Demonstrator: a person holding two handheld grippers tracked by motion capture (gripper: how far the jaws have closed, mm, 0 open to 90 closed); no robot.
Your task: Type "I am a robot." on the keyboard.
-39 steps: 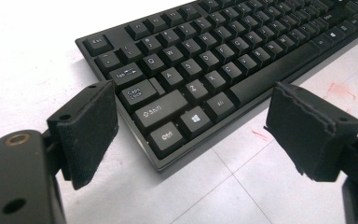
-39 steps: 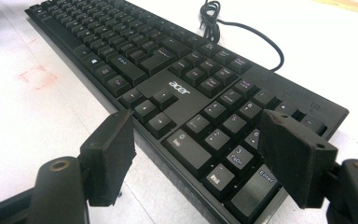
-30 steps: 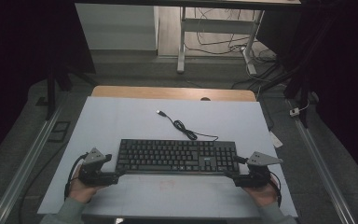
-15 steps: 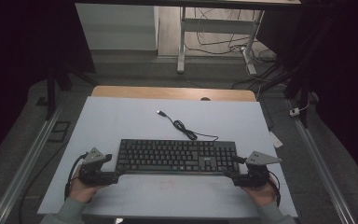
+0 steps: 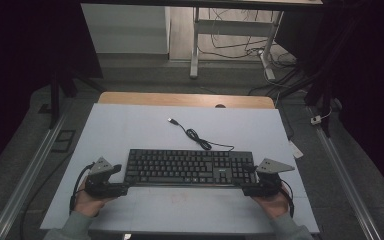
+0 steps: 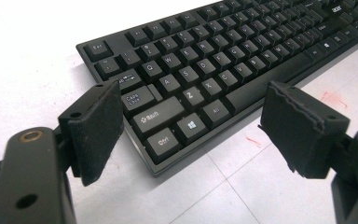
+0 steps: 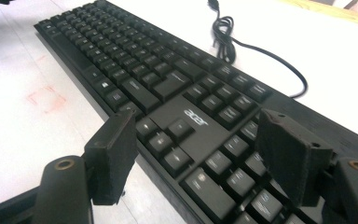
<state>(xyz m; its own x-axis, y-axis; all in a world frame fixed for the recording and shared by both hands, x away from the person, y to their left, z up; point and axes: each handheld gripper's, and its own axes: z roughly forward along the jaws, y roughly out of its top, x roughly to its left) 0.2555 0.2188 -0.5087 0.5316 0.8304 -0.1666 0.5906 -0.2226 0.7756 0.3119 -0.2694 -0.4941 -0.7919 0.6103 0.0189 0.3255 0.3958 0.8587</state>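
1. Black keyboard (image 5: 190, 167) lies flat on the white worktop (image 5: 130, 125), near its front edge, cable (image 5: 197, 136) trailing off behind.
2. Left tongs (image 6: 191, 123) spread, jaws either side of the near left corner at the Ctrl key; not touching.
3. Right tongs (image 7: 196, 154) spread likewise, straddling the right end by the arrow keys.
4. Step in hand, as I judge it: lining up a two-ended grasp. Next move calls for both tongs to press in evenly on the edges before any lift.
5. Hard to tell: jaw clearance under the keyboard; the right gripper view is blurred near its bottom edge; the person's hands (image 5: 91, 200) are partly covered by the grippers.
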